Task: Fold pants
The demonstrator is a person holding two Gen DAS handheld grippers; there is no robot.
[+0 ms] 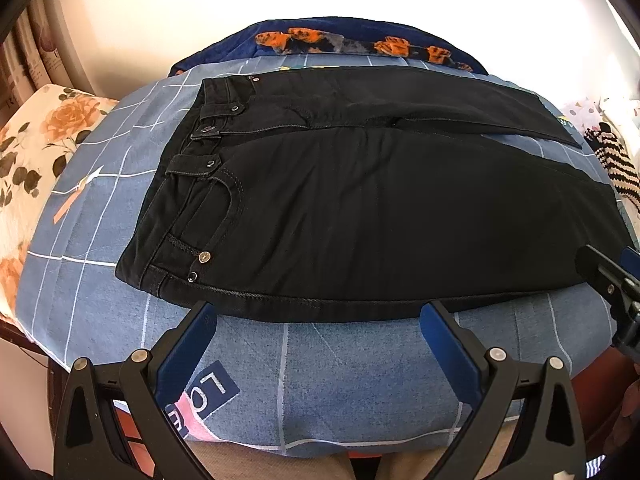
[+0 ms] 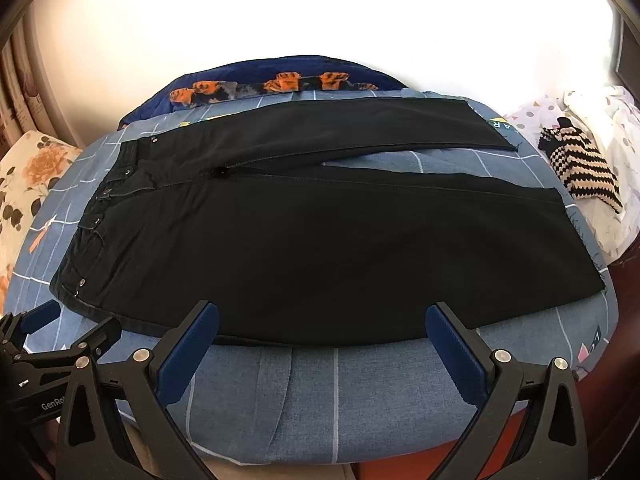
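Note:
Black pants (image 1: 340, 208) lie flat on a blue checked bed cover (image 1: 320, 380), waistband to the left, legs spread to the right with a gap between them. They also show in the right wrist view (image 2: 320, 248). My left gripper (image 1: 318, 316) is open and empty, just short of the pants' near edge by the waist end. My right gripper (image 2: 322, 320) is open and empty, just short of the near leg's edge. The right gripper shows at the right edge of the left wrist view (image 1: 612, 280), and the left gripper shows at the lower left of the right wrist view (image 2: 60, 336).
A floral pillow (image 1: 36, 152) lies at the left. A dark blue blanket with orange patches (image 1: 344, 44) lies behind the pants by the wall. A striped knit item (image 2: 580, 168) lies on white bedding (image 2: 600, 120) at the right. The bed's near edge lies below the grippers.

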